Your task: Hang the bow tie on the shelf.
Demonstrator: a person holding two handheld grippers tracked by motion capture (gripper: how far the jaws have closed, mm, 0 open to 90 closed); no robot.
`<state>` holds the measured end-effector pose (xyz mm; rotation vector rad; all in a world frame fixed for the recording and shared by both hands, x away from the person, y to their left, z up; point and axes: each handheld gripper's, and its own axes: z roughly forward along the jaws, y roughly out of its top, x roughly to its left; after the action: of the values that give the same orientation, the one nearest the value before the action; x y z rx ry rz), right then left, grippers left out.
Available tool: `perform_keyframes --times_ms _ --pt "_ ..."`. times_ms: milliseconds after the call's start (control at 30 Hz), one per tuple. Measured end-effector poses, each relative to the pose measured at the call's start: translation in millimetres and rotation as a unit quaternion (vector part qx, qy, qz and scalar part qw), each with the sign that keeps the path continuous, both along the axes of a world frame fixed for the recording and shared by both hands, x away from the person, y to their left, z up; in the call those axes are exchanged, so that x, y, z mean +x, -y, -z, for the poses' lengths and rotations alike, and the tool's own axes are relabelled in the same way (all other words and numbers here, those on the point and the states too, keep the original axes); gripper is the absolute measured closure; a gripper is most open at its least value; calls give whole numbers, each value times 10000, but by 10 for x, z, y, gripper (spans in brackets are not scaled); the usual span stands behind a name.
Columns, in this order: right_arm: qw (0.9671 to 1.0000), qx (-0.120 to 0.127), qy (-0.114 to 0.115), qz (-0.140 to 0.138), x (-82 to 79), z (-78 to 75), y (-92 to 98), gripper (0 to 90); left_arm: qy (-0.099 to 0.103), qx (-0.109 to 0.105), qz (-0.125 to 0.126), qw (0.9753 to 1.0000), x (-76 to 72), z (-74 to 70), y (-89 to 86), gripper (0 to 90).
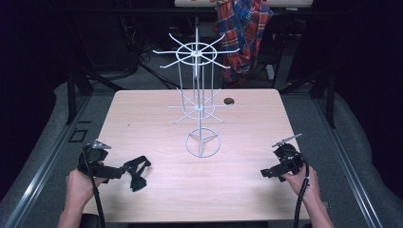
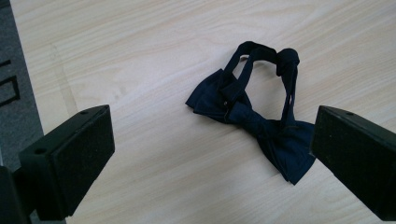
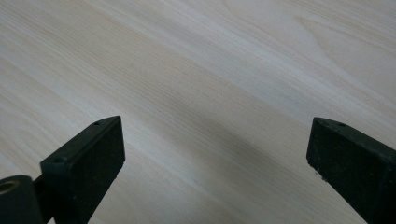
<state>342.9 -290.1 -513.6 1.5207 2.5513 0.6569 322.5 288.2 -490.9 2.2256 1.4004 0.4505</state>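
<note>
Dark navy fabric bow tie (image 2: 261, 122) with looped strap: lying flat on the pale wooden table (image 1: 237, 190), near-left, long axis running diagonally. Left gripper (image 1: 124, 169) hovering beside it, jaws gaping wide, gripping nothing.

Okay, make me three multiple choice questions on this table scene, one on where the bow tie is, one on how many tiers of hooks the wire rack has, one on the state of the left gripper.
1. Where does the dark navy fabric bow tie lie?
A. hung on the rack
B. flat on the light wooden table, ahead of the left gripper
C. beside the right gripper

2. How many tiers of hooks has the white wire display rack?
A. one
B. two
C. four

3. How is the left gripper?
A. open, holding nothing
B. shut on the bow tie
C. shut on the rack

Answers: 1 B, the left gripper view shows it on the wood; 2 B, two hook rings; 3 A, both jaws stand apart.
</note>
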Motion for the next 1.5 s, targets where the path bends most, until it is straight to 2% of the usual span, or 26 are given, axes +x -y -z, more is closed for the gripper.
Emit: perform_keyframes --times_ms 167,333,400,433,467,500,533,600,667,700,733,867,900,933,967,1000,1100,1200,1300,1367,1500 --pt "9999 -149 10 -77 -4 5 4 40 27 -46 75 10000 11 -8 57 0" --pt "10000 -90 -2 -38 1 15 11 43 -3 -20 147 9999 39 7 115 0" --pt "9999 -85 -57 0 3 20 2 47 -106 -50 238 9996 43 16 147 0" --pt "9999 -156 -50 -34 5 7 -4 48 -107 -63 261 9996 41 18 157 0" --pt "10000 -71 7 -34 6 13 -20 49 -100 -115 273 9995 36 16 164 0" --pt "9999 -151 -4 -56 7 9 -29 50 -107 -165 293 9994 32 16 175 0" --pt "10000 -49 -39 -29 2 21 -42 54 -130 -156 305 9993 26 16 189 0" --pt "9998 -149 -108 -125 1 17 -36 55 -122 -134 325 9993 22 20 207 0" --pt "9998 -83 -93 -126 -4 14 -37 57 -165 -82 418 9990 19 28 276 0" --pt "9998 -153 -49 -120 -5 9 -31 58 -208 -76 463 9987 22 31 298 0" --pt "9999 -65 -41 -97 -7 10 -35 59 -240 -81 496 9984 27 37 321 0" --pt "9999 -34 -80 -98 0 16 -43 61 -312 -72 576 9978 45 74 380 0" --pt "10000 -71 -47 -43 -1 27 -48 61 -394 -81 634 9972 60 114 411 0" --pt "9998 -111 -106 -127 8 19 -41 61 -432 -72 651 9969 64 132 424 0" --pt "9999 -59 -69 -122 8 28 -47 61 -508 -29 704 9962 72 158 445 0" --pt "9998 -52 -134 -127 8 24 -49 61 -549 -5 746 9957 76 177 461 0" --pt "9998 -20 -127 -120 4 31 -59 61 -592 9 805 9950 77 203 501 0" --pt "9997 -77 -159 -176 10 22 -56 61 -616 -47 787 9950 88 209 521 0" --pt "9999 86 -105 -63 1 38 -72 61 -687 -18 831 9942 124 242 583 0" --pt "9998 109 -117 -87 -1 36 -73 61 -707 -7 854 9938 143 252 599 0" --pt "9998 40 -148 -133 1 41 -57 61 -777 -12 850 9933 193 276 610 0"
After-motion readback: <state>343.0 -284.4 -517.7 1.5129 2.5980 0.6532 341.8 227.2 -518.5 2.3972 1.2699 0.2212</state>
